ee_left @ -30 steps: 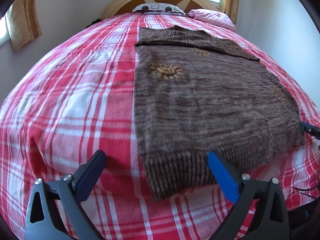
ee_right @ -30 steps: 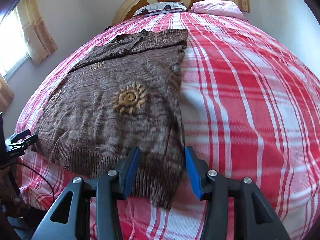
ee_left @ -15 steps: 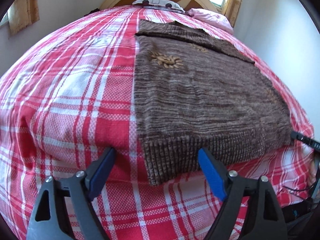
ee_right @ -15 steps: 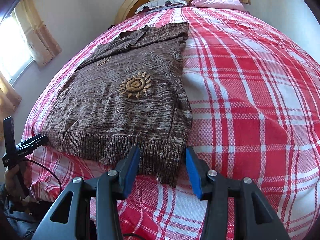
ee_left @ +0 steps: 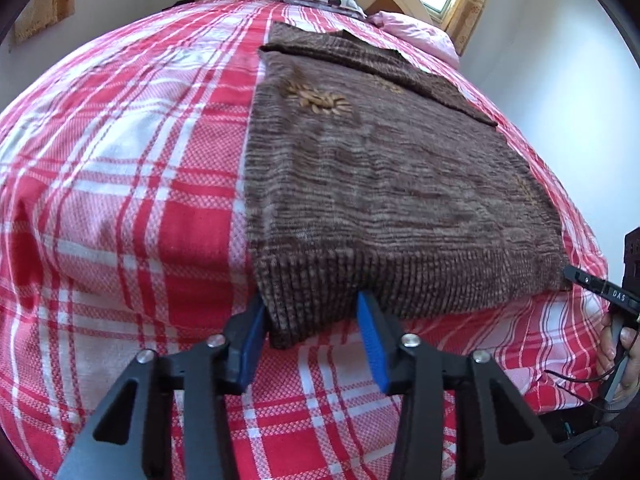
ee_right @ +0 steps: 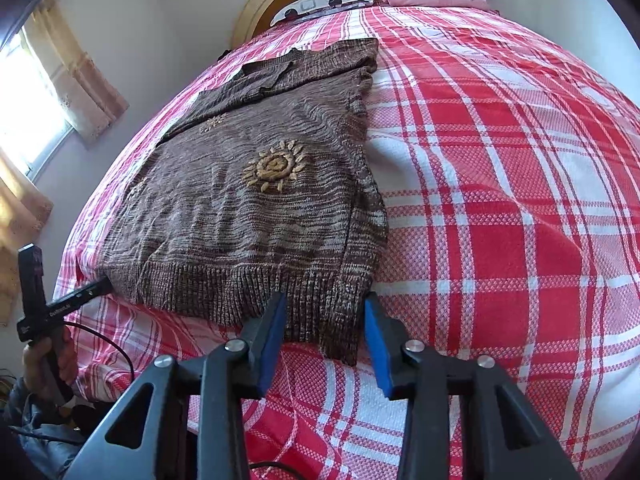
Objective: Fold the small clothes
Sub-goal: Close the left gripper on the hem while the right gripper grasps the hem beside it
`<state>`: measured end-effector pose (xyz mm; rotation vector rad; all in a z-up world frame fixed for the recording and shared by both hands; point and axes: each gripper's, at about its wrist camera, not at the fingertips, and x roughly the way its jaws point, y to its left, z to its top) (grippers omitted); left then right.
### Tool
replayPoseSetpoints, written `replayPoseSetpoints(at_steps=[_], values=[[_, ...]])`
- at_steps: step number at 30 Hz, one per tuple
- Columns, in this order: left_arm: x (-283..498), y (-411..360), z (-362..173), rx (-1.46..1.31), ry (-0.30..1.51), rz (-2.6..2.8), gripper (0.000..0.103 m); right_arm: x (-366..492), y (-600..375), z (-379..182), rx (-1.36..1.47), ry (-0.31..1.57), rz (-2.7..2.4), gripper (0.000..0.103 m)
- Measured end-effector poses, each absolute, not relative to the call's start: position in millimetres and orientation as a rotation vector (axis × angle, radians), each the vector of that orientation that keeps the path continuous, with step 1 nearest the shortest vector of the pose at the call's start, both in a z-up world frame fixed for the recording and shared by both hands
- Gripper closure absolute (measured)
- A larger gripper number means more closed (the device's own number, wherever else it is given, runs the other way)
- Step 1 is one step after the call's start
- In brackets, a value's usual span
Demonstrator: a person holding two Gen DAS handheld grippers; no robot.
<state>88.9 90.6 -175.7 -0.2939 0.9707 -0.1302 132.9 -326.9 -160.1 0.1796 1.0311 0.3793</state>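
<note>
In the left wrist view, your left gripper [ee_left: 312, 330] has narrowed sharply from the wide spread it had a second ago, and its jaws are closing now around the near left corner of the brown sweater [ee_left: 380, 184]. The ribbed hem [ee_left: 320, 292] sits between the blue pads, but a gap shows at the right pad, so the corner is bracketed, not yet clamped. The sweater lies flat on the red plaid bedspread [ee_left: 132, 184], sleeves folded in near the collar, and fills more of the picture than before.

In the right wrist view, your right gripper [ee_right: 325, 328] is closing too, from a narrower start, with the sweater's near right corner [ee_right: 344, 320] between its pads and hanging slightly over the bed edge. Contact is not clear there either. At the far left, your left hand [ee_right: 44, 364] holds the other tool at the opposite corner.

Both hem corners look lined up for a lift, presumably to fold the bottom towards the collar.
</note>
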Motion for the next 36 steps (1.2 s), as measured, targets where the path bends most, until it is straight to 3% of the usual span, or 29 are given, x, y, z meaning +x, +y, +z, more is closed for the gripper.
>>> replayPoseSetpoints(at_steps=[15,17,18,19,36], values=[[85.1,96.8,-174.5,-0.326,0.956,-0.160,0.064,133.0,-329.4,-163.3,0.203,1.039,0.393,0.069],[84.5,95.7,-170.8,-0.314,0.943,-0.177,0.086,133.3,-331.3,-164.1,0.199,1.034,0.384,0.092],[83.4,95.2,-167.2,-0.314,0.933,-0.196,0.094,133.4,-332.1,-164.3,0.209,1.035,0.385,0.094],[82.4,95.1,-163.9,-0.311,0.924,-0.196,0.095,134.3,-334.9,-165.5,0.230,1.038,0.391,0.094],[80.9,104.1,-122.5,-0.349,0.754,-0.253,0.096,131.1,-352.8,-133.3,0.443,0.866,0.493,0.098]])
